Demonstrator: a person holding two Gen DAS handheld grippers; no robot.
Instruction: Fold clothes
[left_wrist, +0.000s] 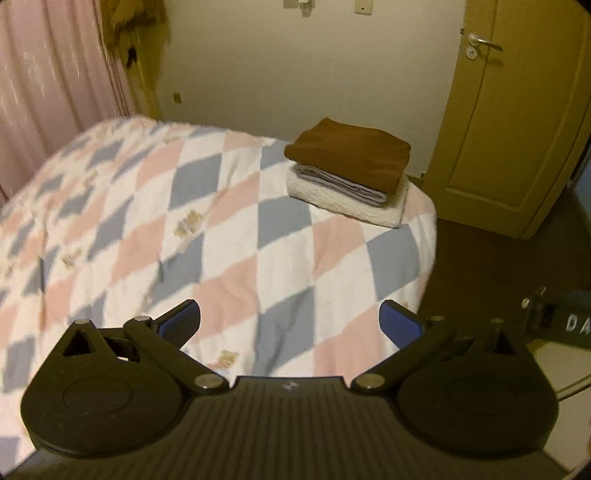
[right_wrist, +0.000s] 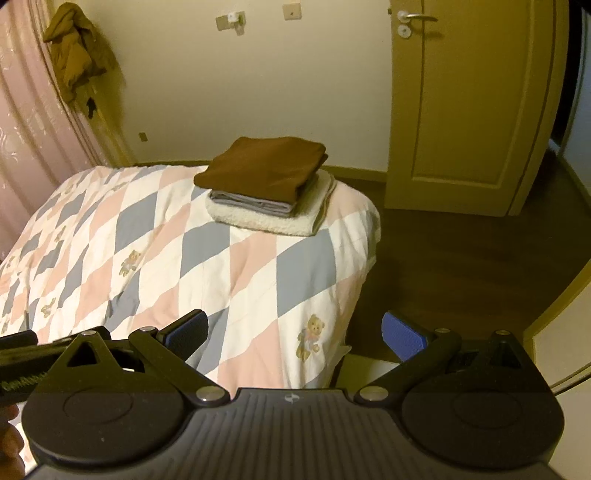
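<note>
Closest in, the left gripper (left_wrist: 290, 321) hangs above the near edge of the bed with its blue pads (left_wrist: 181, 325) spread wide and nothing between them. The right gripper (right_wrist: 295, 332) is just the same, wide apart and empty, held out over the bed's near corner so that its right pad (right_wrist: 402, 336) sits above floor instead of cloth. Both point forward and tilt slightly down toward the quilt.

Under them lies the quilt (left_wrist: 207, 229), a diamond pattern of pink, grey-blue and white. The right wrist view shows its small teddy bear prints (right_wrist: 312, 336) sharply at about 6 o'clock; in the left view the same cloth is blurred toward 9 o'clock.

Each view catches the other tool: the left view has a dark body with white letters (left_wrist: 561, 325) at 3 o'clock, and the right view has a dark bar (right_wrist: 22, 354) at 8 o'clock, with a bit of a hand (right_wrist: 9, 439) below it at the edge.

Further up, the stack of folded clothes (right_wrist: 269, 188) rests on the far right corner of the bed: a brown piece (left_wrist: 351, 155) on top, a grey one (left_wrist: 340, 184) under it, and a fleecy white one (left_wrist: 347, 205) at the bottom. It lies at 1 o'clock for the left gripper and nearly 12 for the right, well apart from both.

Beyond the bed stands a shut door (right_wrist: 469, 110) at 2 o'clock, with dark floor (right_wrist: 443, 258) below it. A pink curtain (left_wrist: 48, 74) fills 10 o'clock. Only the right view shows the whole brown jacket (right_wrist: 74, 51) hanging at 11 o'clock; the left view cuts it off.
</note>
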